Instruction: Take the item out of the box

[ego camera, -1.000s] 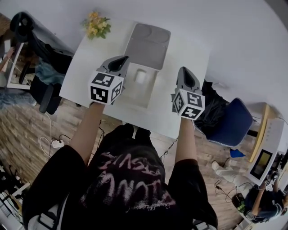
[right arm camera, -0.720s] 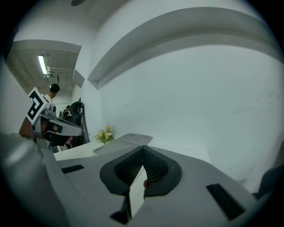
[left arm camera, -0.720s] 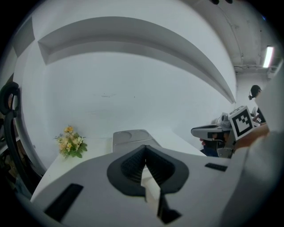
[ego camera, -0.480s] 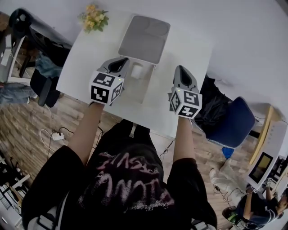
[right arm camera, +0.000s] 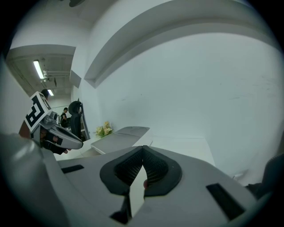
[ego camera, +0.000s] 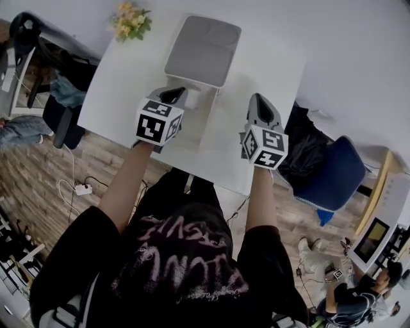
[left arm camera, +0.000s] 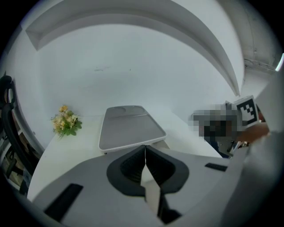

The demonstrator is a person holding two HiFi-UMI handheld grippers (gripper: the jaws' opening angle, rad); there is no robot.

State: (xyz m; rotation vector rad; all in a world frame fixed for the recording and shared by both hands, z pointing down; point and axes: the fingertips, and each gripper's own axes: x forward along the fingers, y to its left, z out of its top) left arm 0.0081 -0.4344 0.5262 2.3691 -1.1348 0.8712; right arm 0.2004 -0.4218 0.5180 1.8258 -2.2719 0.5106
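Note:
An open white box [ego camera: 206,128] stands on the white table [ego camera: 122,77], its grey lid [ego camera: 202,50] tipped back. Inside, at the far end, sits a small white cylinder-shaped item [ego camera: 192,98]. My left gripper [ego camera: 175,95] is shut and empty. It hangs over the box's far left corner, its tip close beside the item. My right gripper [ego camera: 258,100] is shut and empty above bare table to the right of the box. In the left gripper view the shut jaws of the left gripper [left arm camera: 145,149] point at the lid [left arm camera: 128,128]. The right gripper view shows the right gripper [right arm camera: 142,149] shut.
A small bunch of yellow flowers [ego camera: 130,18] stands at the table's far left corner. A blue chair [ego camera: 333,173] is to the right of the table, and a dark office chair [ego camera: 32,38] to its left. The wall runs behind the table.
My left gripper has sunk and tilted down toward the box's far end, closer to the item. My right gripper has lowered a little. Both stay shut.

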